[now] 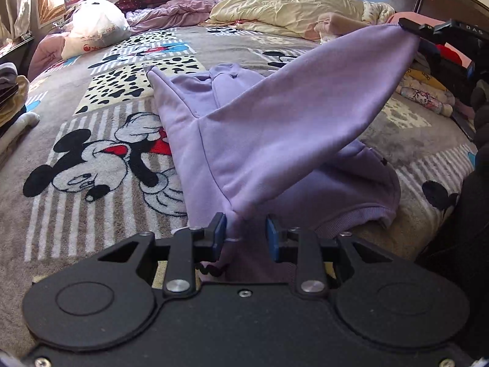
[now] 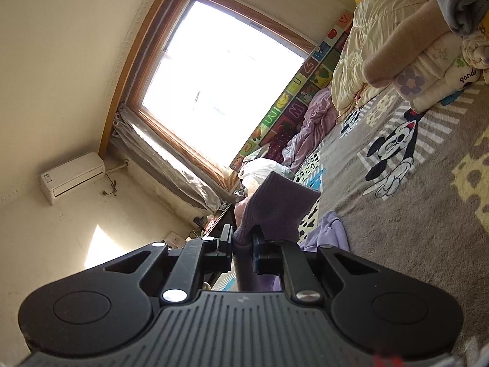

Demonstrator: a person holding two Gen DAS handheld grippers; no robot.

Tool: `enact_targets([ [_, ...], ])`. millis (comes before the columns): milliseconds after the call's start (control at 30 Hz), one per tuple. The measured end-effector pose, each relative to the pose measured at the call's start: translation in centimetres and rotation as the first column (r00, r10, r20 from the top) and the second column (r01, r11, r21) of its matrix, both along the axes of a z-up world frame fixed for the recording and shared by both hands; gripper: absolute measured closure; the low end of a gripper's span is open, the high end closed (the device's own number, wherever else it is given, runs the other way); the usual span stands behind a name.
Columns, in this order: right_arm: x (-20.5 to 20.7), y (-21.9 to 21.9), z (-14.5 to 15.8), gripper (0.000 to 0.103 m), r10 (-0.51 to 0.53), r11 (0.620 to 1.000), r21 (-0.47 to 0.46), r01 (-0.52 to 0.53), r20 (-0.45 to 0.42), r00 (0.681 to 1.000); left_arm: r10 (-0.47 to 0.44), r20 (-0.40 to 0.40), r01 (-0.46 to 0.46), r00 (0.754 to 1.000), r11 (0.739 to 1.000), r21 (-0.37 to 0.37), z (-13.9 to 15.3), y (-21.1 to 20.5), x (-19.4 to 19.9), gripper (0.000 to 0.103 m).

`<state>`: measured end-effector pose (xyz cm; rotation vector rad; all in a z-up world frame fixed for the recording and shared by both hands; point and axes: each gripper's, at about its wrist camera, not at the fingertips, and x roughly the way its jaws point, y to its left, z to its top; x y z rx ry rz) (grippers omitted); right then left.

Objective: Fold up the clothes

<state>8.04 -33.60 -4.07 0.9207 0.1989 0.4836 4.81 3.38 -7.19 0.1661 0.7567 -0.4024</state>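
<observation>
Fabric fills the gap of the left claw [image 1: 246, 232] in the left wrist view: its two blue pads [image 1: 218, 235] stand narrowly apart, and a bunched corner of the one purple sweatshirt [image 1: 244, 140] sits between them, pressed on both sides. From that pinch the garment spreads ahead of the claw over the bed [image 1: 91, 214], whose blanket carries cartoon mice. One sleeve [image 1: 321, 91] rises from just ahead of the claw, up and to its right, to the right claw [image 1: 408, 26], which grips the sleeve's tip. Far ahead lie one cream quilt [image 1: 290, 9] and one purple quilt [image 1: 180, 9], with one white plastic bag [image 1: 94, 24] ahead to the left. A heap of small clothes [image 1: 424, 94] sits to the right, below the other claw.

Seen from the right wrist, the right claw [image 2: 243, 246] is all but closed, its two fingers clamped on the ribbed purple cuff [image 2: 275, 211], which sticks out just past the tips. The rest of the sweatshirt [image 2: 327, 229] shows just right of the claw, lying on the bed [image 2: 397, 229]. Ahead and to the left are one bright window [image 2: 220, 82] and one wall air conditioner [image 2: 73, 176]. Up to the right lies a stack of folded clothes [image 2: 428, 76] beside the cream quilt [image 2: 382, 21].
</observation>
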Motion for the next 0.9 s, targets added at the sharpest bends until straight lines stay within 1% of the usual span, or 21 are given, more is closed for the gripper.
enact_targets([
  [67, 0.2, -0.5, -0.9, 0.089, -0.012, 0.999, -0.032, 0.012, -0.022, 1.000, -0.024, -0.012, 0.024, 1.000, 0.998, 0.052, -1.1, -0.4, 0.0, 0.076],
  [100, 0.6, -0.8, -2.1, 0.089, -0.018, 0.999, -0.035, 0.015, -0.063, 0.998, -0.034, -0.016, 0.035, 0.999, 0.996, 0.076, -1.7, -0.7, 0.0, 0.076],
  [133, 0.7, -1.2, -3.9, 0.089, -0.030, 0.999, -0.036, 0.025, -0.127, 0.991, -0.049, -0.014, 0.050, 0.999, 0.994, 0.093, -2.0, -0.9, -0.2, 0.075],
  [200, 0.9, -1.8, -6.7, 0.089, -0.059, 0.998, -0.049, 0.050, -0.211, 0.976, -0.063, -0.011, 0.064, 0.998, 0.995, 0.081, -1.5, -0.6, -0.3, 0.075],
  [267, 0.1, -2.6, -8.9, 0.089, -0.065, 0.998, -0.013, 0.064, -0.260, 0.963, -0.072, -0.011, 0.073, 0.997, 0.996, 0.059, -0.7, -0.2, -0.5, 0.075],
  [300, -0.1, -2.8, -9.5, 0.089, -0.070, 0.997, 0.002, 0.073, -0.279, 0.958, -0.075, -0.008, 0.075, 0.997, 0.997, 0.029, -0.2, 0.2, -0.5, 0.075],
  [333, -0.3, -3.0, -10.1, 0.089, -0.074, 0.996, 0.015, 0.082, -0.298, 0.952, -0.076, -0.004, 0.076, 0.997, 0.997, -0.022, 0.5, 0.9, -0.6, 0.075],
  [400, -0.5, -3.0, -10.2, 0.089, -0.071, 0.997, 0.008, 0.077, -0.298, 0.952, -0.056, 0.009, 0.057, 0.998, 0.993, -0.099, 1.5, 2.0, -0.6, 0.075],
  [467, -0.6, -2.7, -10.2, 0.089, -0.064, 0.998, 0.001, 0.068, -0.294, 0.954, -0.006, 0.027, 0.010, 1.000, 0.987, -0.161, 2.6, 3.2, -0.6, 0.075],
  [533, -1.0, -2.3, -10.4, 0.089, -0.059, 0.998, 0.000, 0.062, -0.294, 0.954, 0.067, 0.041, -0.057, 0.997, 0.974, -0.218, 3.6, 4.5, -0.5, 0.075],
  [633, -1.4, -2.4, -11.1, 0.089, -0.056, 0.997, 0.034, 0.069, -0.303, 0.951, 0.152, 0.043, -0.134, 0.988, 0.952, -0.274, 4.4, 5.3, 0.0, 0.075],
  [667, -1.4, -2.4, -11.2, 0.089, -0.055, 0.997, 0.038, 0.070, -0.304, 0.951, 0.162, 0.043, -0.145, 0.986, 0.952, -0.271, 4.4, 5.1, 0.2, 0.075],
  [733, -1.4, -2.4, -11.1, 0.089, -0.050, 0.997, 0.047, 0.067, -0.295, 0.954, 0.150, 0.043, -0.137, 0.988, 0.963, -0.230, 3.9, 3.9, 0.5, 0.076],
  [800, -1.4, -2.4, -11.0, 0.089, -0.044, 0.996, 0.057, 0.063, -0.283, 0.958, 0.095, -0.001, -0.095, 0.995, 0.988, -0.123, 1.7, 2.0, 1.1, 0.076],
  [867, -1.4, -2.4, -10.9, 0.089, -0.039, 0.996, 0.066, 0.060, -0.276, 0.960, 0.049, -0.057, -0.049, 0.997, 0.999, -0.007, -0.9, 0.1, 1.7, 0.076],
  [900, -1.4, -2.4, -10.9, 0.089, -0.038, 0.996, 0.069, 0.059, -0.275, 0.961, 0.046, -0.061, -0.046, 0.997, 0.999, 0.004, -1.5, -0.2, 1.5, 0.076],
])
